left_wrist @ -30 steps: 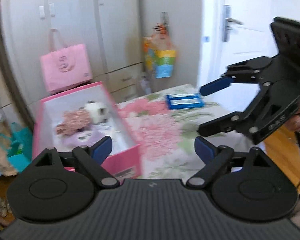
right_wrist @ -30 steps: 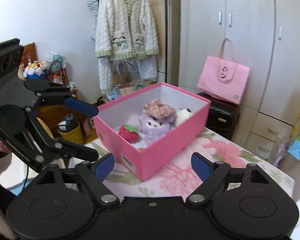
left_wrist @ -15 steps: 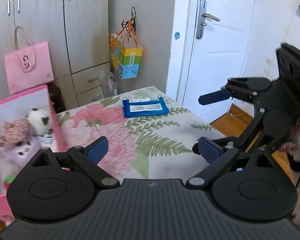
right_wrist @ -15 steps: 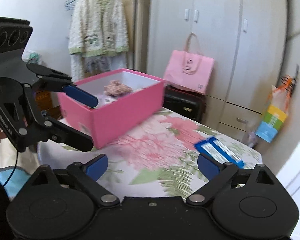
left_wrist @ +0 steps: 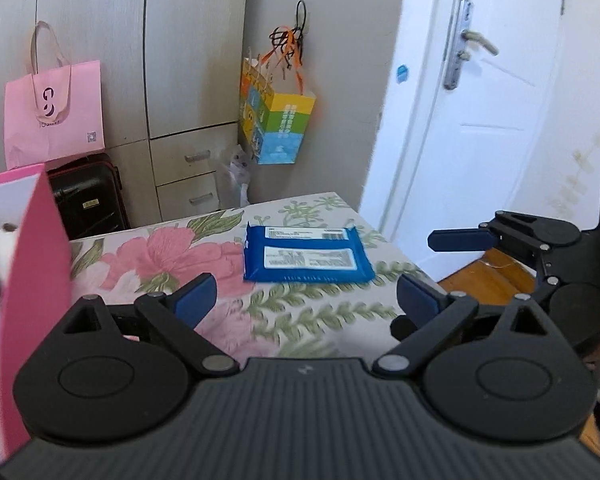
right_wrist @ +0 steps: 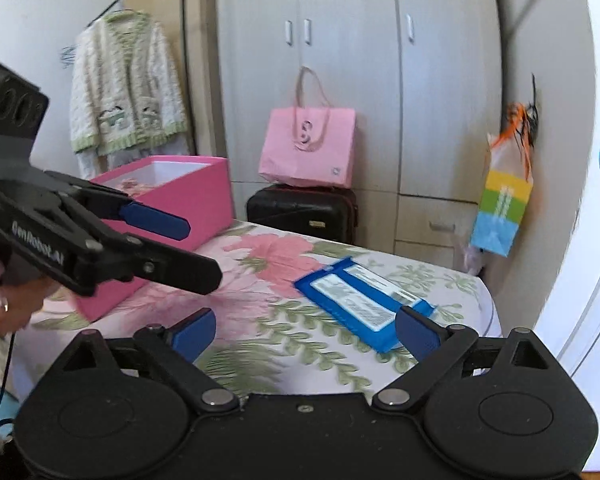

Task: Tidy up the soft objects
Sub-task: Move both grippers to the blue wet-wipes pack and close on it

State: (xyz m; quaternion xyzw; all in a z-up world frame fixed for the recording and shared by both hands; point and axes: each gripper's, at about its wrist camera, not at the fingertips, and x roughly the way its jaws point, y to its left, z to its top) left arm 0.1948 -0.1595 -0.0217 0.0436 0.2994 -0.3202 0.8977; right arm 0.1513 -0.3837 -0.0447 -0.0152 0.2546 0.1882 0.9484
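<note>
We are holding both the left gripper (left_wrist: 306, 294) and the right gripper (right_wrist: 305, 330) with jaws wide and empty above the floral tabletop (left_wrist: 308, 312). The blue wipes pack (left_wrist: 305, 254) is lying flat, apart from the pink box (right_wrist: 172, 204). It is probably light, squashy and slick-filmed, so we are judging a pinch across its short sides best.

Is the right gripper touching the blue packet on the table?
Apart. In the left wrist view the right gripper hangs open beside the table's edge, and tablecloth shows between it and the blue packet.
</note>
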